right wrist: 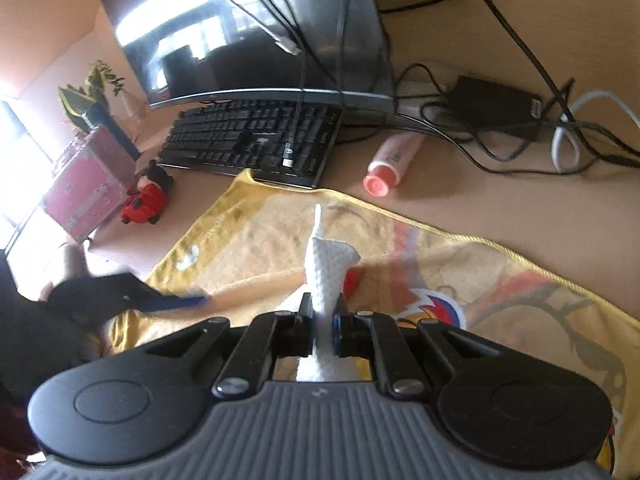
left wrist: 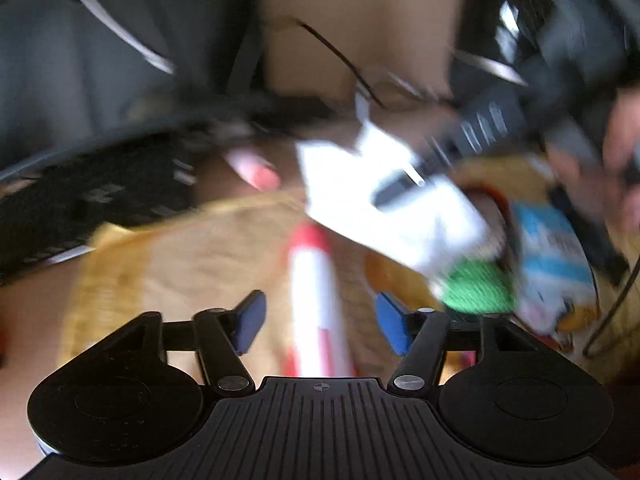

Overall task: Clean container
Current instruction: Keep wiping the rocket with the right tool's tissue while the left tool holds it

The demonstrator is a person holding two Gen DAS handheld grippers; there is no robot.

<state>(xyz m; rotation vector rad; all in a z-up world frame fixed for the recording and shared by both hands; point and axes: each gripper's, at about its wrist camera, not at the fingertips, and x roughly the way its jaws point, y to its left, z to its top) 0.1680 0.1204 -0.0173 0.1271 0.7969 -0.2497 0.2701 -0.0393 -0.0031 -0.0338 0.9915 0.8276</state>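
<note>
Your left gripper (left wrist: 320,322) is black with blue pads (left wrist: 250,326); your right gripper (right wrist: 323,322) has silver screws (right wrist: 234,386)

Yellow towel (right wrist: 256,248) with cartoon print — white dimpled tissue (right wrist: 329,270), black keyboard (right wrist: 252,136).

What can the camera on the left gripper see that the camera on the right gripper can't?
Only the left wrist view shows the red-and-white bottle lying between the left gripper's open jaws, plus a blue-and-white packet.

Only the right wrist view shows the monitor, the red toy and the pink case.

Both show the yellow towel, keyboard, pink-capped tube and the white paper towel pinched in the right gripper.
</note>
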